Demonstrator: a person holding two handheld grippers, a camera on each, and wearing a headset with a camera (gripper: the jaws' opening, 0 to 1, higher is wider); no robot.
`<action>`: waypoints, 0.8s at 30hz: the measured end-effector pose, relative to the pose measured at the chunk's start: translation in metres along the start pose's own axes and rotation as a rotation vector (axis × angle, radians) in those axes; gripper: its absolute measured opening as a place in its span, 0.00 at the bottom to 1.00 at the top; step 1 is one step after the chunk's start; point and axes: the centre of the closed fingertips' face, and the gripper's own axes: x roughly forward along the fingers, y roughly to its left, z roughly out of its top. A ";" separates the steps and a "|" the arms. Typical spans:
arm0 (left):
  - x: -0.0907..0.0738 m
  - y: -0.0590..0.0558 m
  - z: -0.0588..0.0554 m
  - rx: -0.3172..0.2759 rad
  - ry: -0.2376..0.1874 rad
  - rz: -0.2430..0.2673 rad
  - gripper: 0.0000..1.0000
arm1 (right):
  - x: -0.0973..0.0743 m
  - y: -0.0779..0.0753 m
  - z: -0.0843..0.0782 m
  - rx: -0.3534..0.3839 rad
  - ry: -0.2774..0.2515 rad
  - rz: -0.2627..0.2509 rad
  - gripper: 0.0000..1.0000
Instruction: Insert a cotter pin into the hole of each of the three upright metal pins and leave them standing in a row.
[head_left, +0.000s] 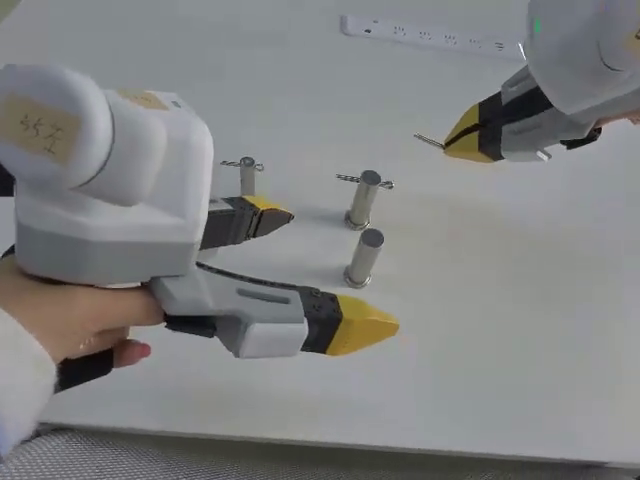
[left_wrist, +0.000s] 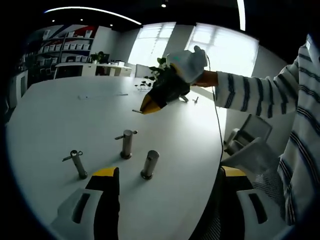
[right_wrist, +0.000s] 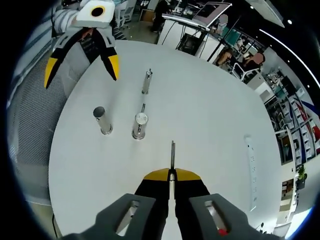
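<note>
Right gripper (right_wrist: 171, 176): fingers clenched on a cotter pin (right_wrist: 172, 154), gripped at one end, the rest of its length pointing straight out ahead of the tips. In the left gripper view this gripper is held up off the table (head_left: 500, 330).

Left gripper (head_left: 318, 268): fingers released, jaws spread wide and gripping nothing. A hand (head_left: 70, 325) holds it at the near edge of the table.

Reference item: the bare metal pin (head_left: 365, 257), upright on the table with nothing through its top.
- The left gripper's open jaws stand just short of it, one yellow tip to each side, neither touching.
- The middle metal pin (head_left: 363, 198) stands upright just behind it, apart from it, with a cotter pin crosswise through its head.
- The far metal pin (head_left: 247, 175) stands well to the left of the middle one, also fitted with a crosswise cotter pin. One tip of the left gripper lies near its base.
- The bare metal pin sits out of line with the two fitted pins, so the three form a corner and not a row.
- The right gripper is well apart from it, beyond and to the right. In the right gripper view the held cotter pin points at the middle metal pin, with the bare one off to one side. Only open table lies between them.

Surroundings: a white power strip (head_left: 430, 38) lies at the far edge, well beyond the bare metal pin. A striped sleeve (left_wrist: 300, 125) is seen behind the right gripper.
</note>
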 end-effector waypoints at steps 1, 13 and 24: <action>0.000 0.000 0.002 -0.002 -0.004 0.001 0.79 | -0.001 0.002 0.002 -0.015 -0.003 -0.009 0.00; 0.006 0.003 0.011 -0.038 -0.033 -0.006 0.72 | -0.017 0.026 0.028 -0.061 -0.064 -0.032 0.00; 0.010 0.001 0.026 -0.062 -0.077 -0.020 0.62 | -0.023 0.052 0.052 -0.115 -0.104 -0.025 0.00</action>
